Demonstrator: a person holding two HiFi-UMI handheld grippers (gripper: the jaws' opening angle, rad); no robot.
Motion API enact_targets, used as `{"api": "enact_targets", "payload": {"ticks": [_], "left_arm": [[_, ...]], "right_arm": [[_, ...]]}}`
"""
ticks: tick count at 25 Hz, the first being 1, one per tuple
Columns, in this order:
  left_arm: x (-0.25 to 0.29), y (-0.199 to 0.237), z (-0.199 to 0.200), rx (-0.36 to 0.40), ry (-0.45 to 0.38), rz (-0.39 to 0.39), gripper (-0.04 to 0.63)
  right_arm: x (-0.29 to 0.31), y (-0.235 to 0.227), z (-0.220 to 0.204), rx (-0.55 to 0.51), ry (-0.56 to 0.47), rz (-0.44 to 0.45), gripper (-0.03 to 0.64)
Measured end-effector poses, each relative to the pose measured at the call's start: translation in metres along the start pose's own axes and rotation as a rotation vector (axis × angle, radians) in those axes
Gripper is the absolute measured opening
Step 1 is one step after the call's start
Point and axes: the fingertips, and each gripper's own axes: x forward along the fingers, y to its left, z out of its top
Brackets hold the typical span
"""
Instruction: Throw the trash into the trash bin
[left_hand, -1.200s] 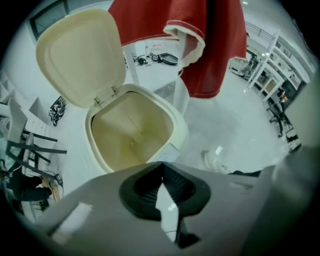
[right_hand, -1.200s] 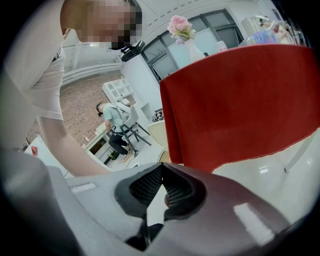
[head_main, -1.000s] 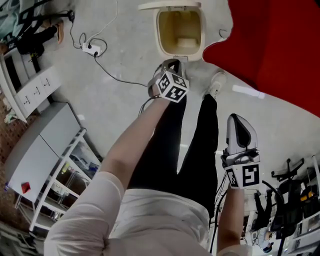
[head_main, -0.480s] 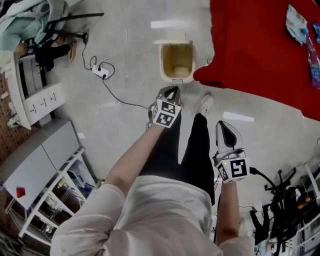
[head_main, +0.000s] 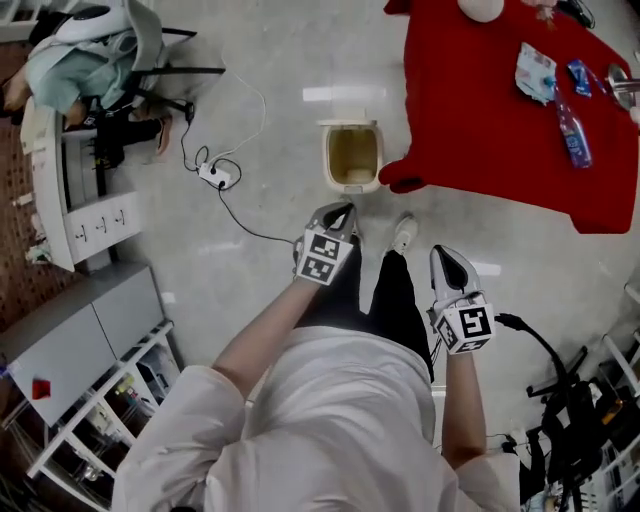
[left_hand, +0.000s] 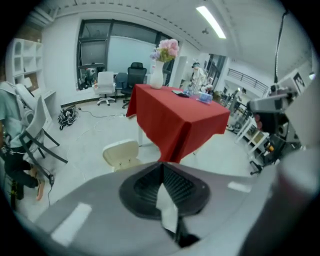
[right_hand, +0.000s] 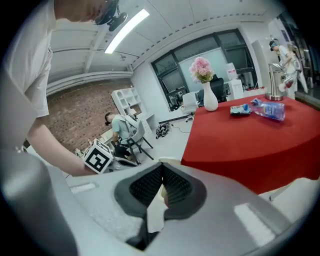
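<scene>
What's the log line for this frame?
left gripper: shut, empty | right gripper: shut, empty | trash bin: open, on floor | red table: bottle, packet

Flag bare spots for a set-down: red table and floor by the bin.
Free: red table, left part, from the corner by the trash bin to the packet; floor between bin and power strip. Crowded: table's right edge, with packet and bottle; floor left of the strip, under the chair legs.

- White short-sleeved shirt (head_main: 330, 420), lower centre.
- Black trousers (head_main: 388, 305); pale shoe (head_main: 404, 235).
- Grey left gripper (head_main: 344, 209) and right gripper (head_main: 441, 252), each with black-and-white marker cube (head_main: 322, 256).
</scene>
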Motion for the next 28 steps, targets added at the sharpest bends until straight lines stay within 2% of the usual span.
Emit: {"api": "enact_targets", "payload": {"ticks": [4,14,23,28], "left_arm": [[-0.041,-0.012,0.03,-0.013,-0.056,-0.031,0.005],[-0.128,-0.036,0.08,0.038,-0.158,-0.103,0.005],[-0.157,-0.028,0.093,0.045,-0.219,-0.11,0.005],[-0.163,-0.022,0.094,0.056,-0.213,-0.115,0.005]], "right_arm": [[-0.016,0.005,0.028,0.022,-0.027,0.006,0.0],[-0.041,0.041,0.068,0.004,-0.053,0.028,0.0],[-0.05,0.059,0.09,-0.02,-0.087,-0.014,0.0],[-0.053,0.062,0.097,-0.016,-0.107,-0.055,0.0]]}}
